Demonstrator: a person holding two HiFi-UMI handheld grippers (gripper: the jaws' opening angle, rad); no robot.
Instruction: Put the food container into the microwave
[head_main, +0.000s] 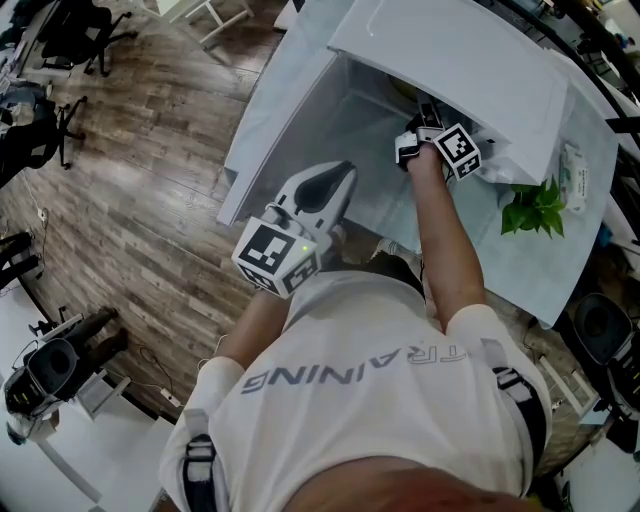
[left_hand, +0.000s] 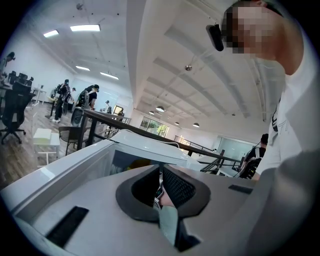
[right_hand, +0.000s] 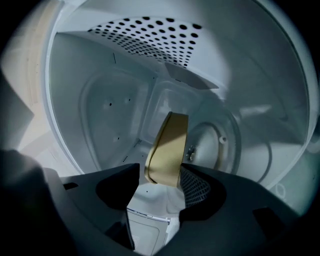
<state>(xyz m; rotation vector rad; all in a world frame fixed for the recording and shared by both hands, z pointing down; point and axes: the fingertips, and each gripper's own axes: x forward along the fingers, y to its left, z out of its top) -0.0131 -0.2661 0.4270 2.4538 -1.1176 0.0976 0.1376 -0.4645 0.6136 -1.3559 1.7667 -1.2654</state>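
Observation:
The white microwave (head_main: 450, 60) stands on a table with its door (head_main: 272, 130) swung open. My right gripper (head_main: 424, 112) reaches into the cavity. In the right gripper view a tan food container (right_hand: 168, 147) shows edge-on and tilted, held between the tips of my right gripper (right_hand: 159, 176) above the cavity floor, near the round turntable (right_hand: 220, 145). My left gripper (head_main: 338, 185) hangs close to my body by the open door, jaws together and holding nothing. In its own view, my left gripper (left_hand: 160, 186) points over the microwave top (left_hand: 145, 144).
A green plant (head_main: 535, 205) sits on the table right of the microwave. Perforated panel (right_hand: 150, 32) lines the cavity's top. Wood floor with office chairs (head_main: 60, 120) lies to the left, and camera gear (head_main: 45, 370) at lower left. People stand far off (left_hand: 90, 97).

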